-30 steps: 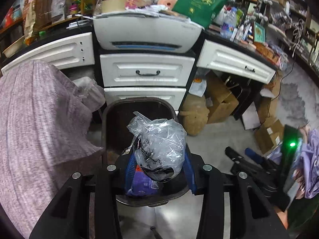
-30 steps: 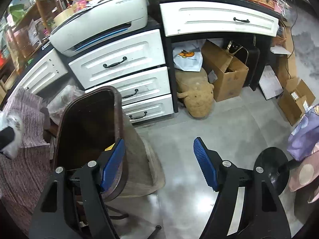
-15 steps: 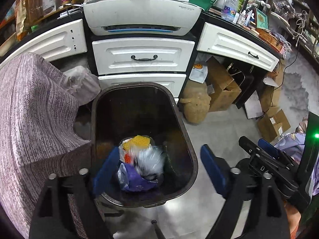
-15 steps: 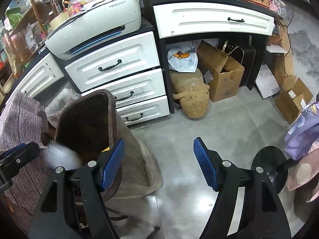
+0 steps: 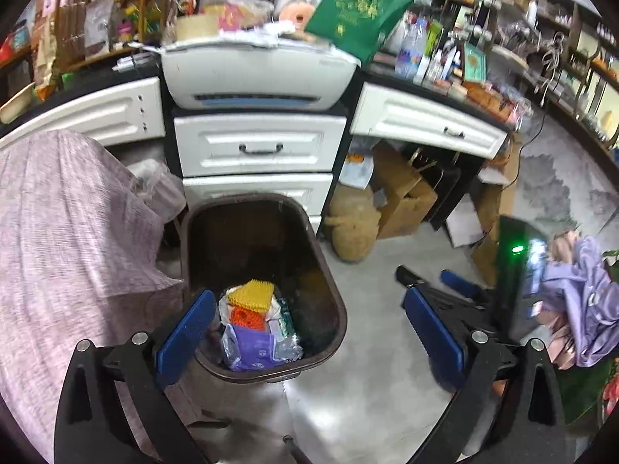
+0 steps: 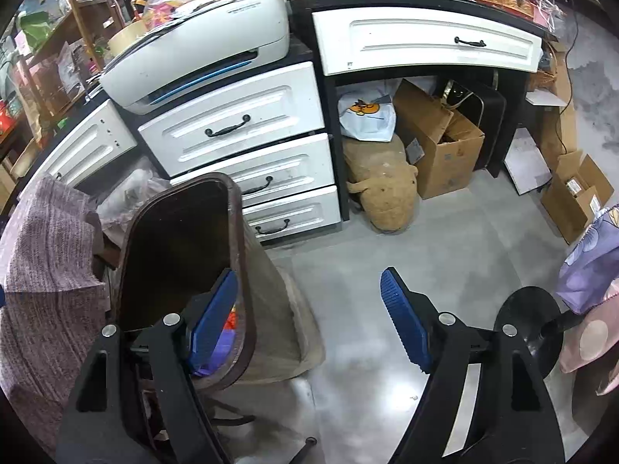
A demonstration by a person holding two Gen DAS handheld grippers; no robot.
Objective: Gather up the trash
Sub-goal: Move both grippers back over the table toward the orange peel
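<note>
**Trash bag dropped into the bin**

The left gripper [image 5: 305, 332] had just spread wide, empty, above the dark brown plastic bin [image 5: 329, 270]. The clear plastic trash bag [image 5: 257, 328], held a second earlier, lay inside it. The right gripper [image 6: 309, 317] hovered released, empty, beside the bin's rim.

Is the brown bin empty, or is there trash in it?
Not empty: the brown bin holds wrappers at its bottom, well below the rim.

trash [image 6: 226, 332] in bin [image 6: 241, 255] mostly hidden behind rim, right view.
</note>
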